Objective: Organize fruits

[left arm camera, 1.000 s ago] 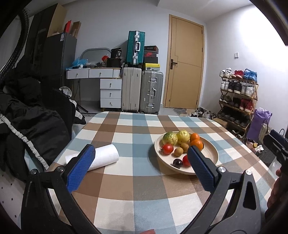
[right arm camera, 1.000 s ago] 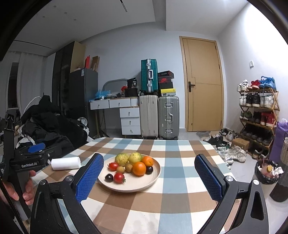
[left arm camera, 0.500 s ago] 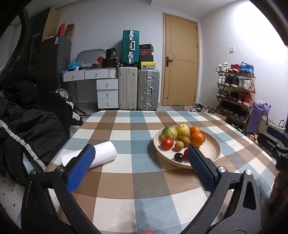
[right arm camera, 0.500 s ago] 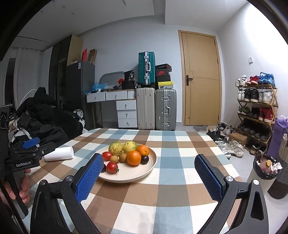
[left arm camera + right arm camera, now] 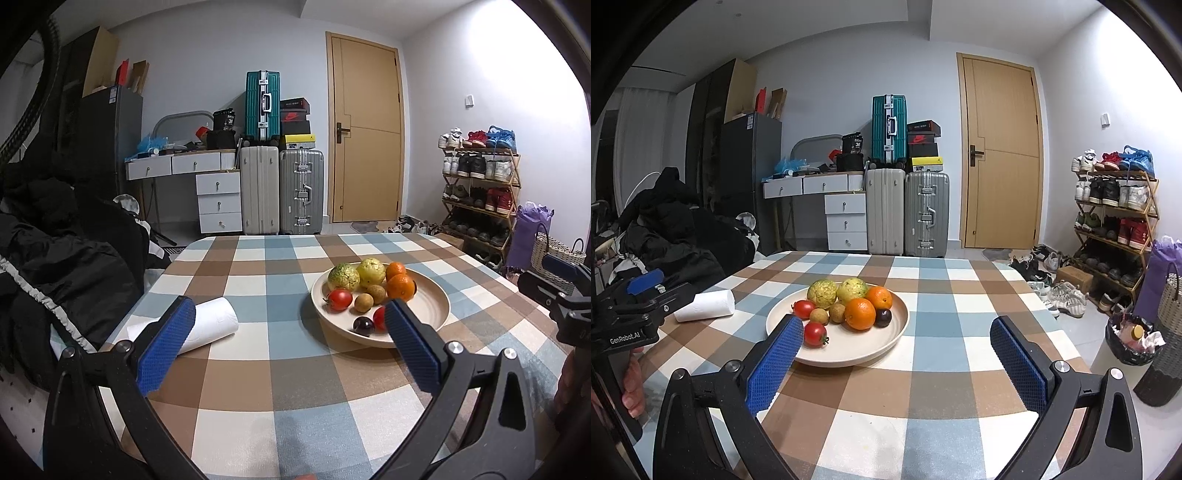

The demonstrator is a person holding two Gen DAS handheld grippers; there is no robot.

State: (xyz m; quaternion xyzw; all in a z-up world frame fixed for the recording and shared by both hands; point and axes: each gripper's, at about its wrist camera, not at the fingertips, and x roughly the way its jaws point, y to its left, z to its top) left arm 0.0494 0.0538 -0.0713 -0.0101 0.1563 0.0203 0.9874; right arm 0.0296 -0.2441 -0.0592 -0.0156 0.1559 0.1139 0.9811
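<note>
On the checked counter (image 5: 934, 321), a cream plate (image 5: 886, 338) holds the fruits (image 5: 849, 304), a paper roll (image 5: 705, 304) to its left. "GenRobot.AI" marks the left gripper (image 5: 288, 343). Both it and the right gripper (image 5: 897, 354) have dropped lower than a second ago, jaws wide apart, gripping nothing.

The table (image 5: 923, 369) wears matt checked cloth; the plate (image 5: 897, 332) looks smooth, perhaps ceramic; the tomato (image 5: 815, 334) is glossy; the paper roll (image 5: 705, 305), at nine o'clock, is matt.
</note>
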